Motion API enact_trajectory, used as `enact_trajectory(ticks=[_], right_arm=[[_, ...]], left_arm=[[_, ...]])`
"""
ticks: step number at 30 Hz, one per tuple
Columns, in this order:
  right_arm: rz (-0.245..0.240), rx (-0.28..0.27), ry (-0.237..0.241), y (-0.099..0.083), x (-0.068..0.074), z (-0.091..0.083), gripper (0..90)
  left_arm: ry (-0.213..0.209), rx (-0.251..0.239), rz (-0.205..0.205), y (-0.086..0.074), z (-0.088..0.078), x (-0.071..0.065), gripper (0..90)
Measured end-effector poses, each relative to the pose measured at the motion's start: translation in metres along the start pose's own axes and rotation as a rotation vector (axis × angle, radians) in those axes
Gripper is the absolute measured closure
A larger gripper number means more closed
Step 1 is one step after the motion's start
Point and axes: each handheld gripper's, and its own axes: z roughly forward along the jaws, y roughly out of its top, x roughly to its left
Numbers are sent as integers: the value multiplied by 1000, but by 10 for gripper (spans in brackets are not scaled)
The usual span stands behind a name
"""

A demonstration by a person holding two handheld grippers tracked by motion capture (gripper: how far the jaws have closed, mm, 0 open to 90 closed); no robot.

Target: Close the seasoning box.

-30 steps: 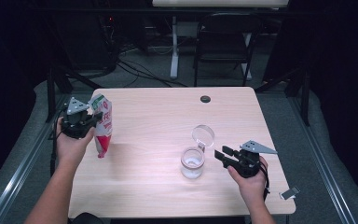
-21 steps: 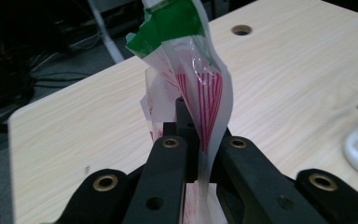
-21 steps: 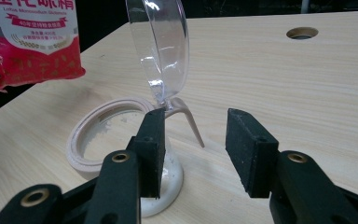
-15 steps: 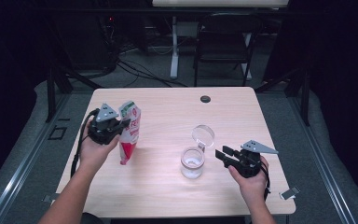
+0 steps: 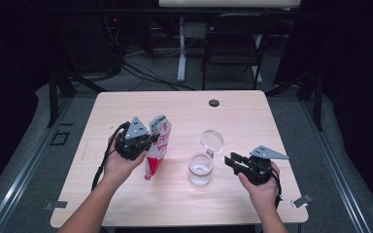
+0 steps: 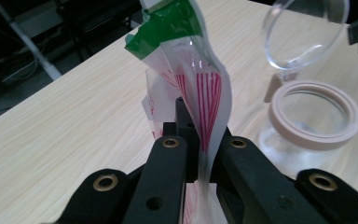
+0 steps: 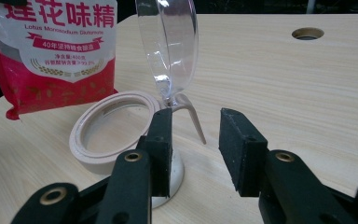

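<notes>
Pinching the red-and-white seasoning pouch (image 5: 157,145) between pressed-together jaws, the left gripper (image 5: 143,142) is carrying it rightward over the table (image 5: 252,116) toward the open flip-lid jar (image 5: 200,169), while the right gripper (image 5: 234,162), jaws narrowing on nothing, is waiting beside it, so pouring is likely coming next

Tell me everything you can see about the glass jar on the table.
The jar is small, clear and glass-like, standing upright on the wooden table near its front middle. A pale pinkish ring lines its mouth. Its round transparent lid is flipped open, standing up on a hinge at the far side. The inside looks empty. The red and white bag hangs just to its left, apart from it; the right gripper sits close on its right, jaws not touching it.
</notes>
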Motion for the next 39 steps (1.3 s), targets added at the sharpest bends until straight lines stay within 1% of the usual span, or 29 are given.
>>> enact_trajectory(ticks=[2,3,5,6,7,8,9,10,12,13,16,19,21,24,25,27,29,30,33,35,39], right_arm=[[1,-6,1,0,1,0,653],[-3,-4,0,1,1,0,655],[-6,-2,-4,1,1,-1,662],[-9,-3,-3,1,1,-2,667],[-10,-4,-1,2,2,-2,674],[-19,5,-3,2,1,-3,682],[-17,-1,-3,3,2,-3,687],[-21,-3,1,3,3,-3,694],[-29,1,-1,5,5,-5,725],[-31,1,7,6,5,-5,731],[-34,-8,12,9,8,-7,758],[-41,-7,23,11,8,-8,771],[-42,-9,28,12,8,-9,777],[-40,-10,35,14,8,-9,784],[-43,-9,39,14,9,-10,785],[-43,-13,45,15,10,-9,785],[-58,-4,57,17,11,-9,786],[-57,-10,60,17,12,-8,786],[-65,-6,78,20,14,-7,785],[-74,-4,95,24,16,-7,782],[-108,-2,134,32,24,-5,732]], left_arm=[[-11,5,20,-1,2,-5,900],[-22,7,20,-3,3,-8,900],[-43,11,36,-7,5,-12,900],[-52,4,33,-9,4,-14,900],[-51,2,34,-10,3,-16,900],[-55,0,41,-12,2,-18,900],[-65,1,41,-14,1,-20,900],[-66,0,44,-16,0,-21,900],[-74,-6,35,-20,-1,-24,900],[-78,-7,39,-22,-2,-25,900],[-92,-20,48,-28,-3,-30,900],[-98,-38,43,-37,-3,-34,900],[-113,-48,21,-43,-3,-37,900],[-121,-44,20,-51,-2,-42,900],[-120,-46,17,-53,-2,-43,900],[-133,-45,-2,-57,-3,-43,900],[-133,-51,-6,-60,-3,-44,900],[-133,-52,-7,-61,-3,-45,900],[-133,-53,-9,-65,-1,-48,900],[-142,-46,-14,-66,-1,-50,900],[-163,-41,-33,-70,2,-52,900]])
